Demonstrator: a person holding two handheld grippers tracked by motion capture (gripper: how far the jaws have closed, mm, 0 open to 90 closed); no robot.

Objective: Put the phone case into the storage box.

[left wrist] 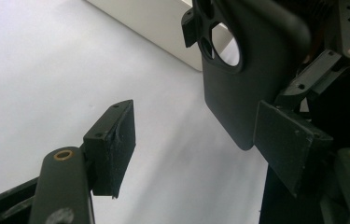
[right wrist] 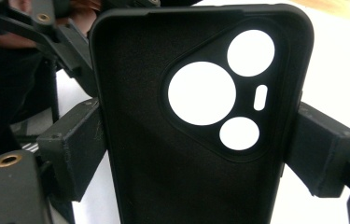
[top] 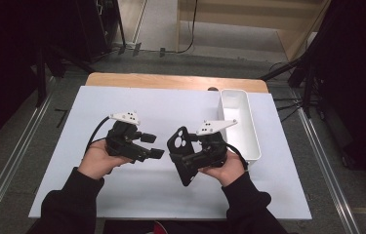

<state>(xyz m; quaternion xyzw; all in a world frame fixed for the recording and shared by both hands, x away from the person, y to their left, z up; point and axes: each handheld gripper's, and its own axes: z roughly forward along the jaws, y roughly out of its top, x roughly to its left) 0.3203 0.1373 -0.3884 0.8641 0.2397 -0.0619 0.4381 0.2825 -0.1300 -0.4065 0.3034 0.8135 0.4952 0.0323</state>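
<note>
Phone case [top: 182, 155], black and empty, sits above the white counter [top: 136, 195] just left of the white bin [top: 241, 127], its long edges clamped between the pads of our right tool [right wrist: 196, 154]. Its long axis runs up out of those jaws, camera cut-outs farthest from the grip. Our left tool [top: 152, 145], jaws apart and empty, waits just left of the case, pointing at it.

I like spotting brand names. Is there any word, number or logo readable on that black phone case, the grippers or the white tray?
None: no text or logo reads on the black rubbery phone case, the long white plastic tray or either gripper.
</note>
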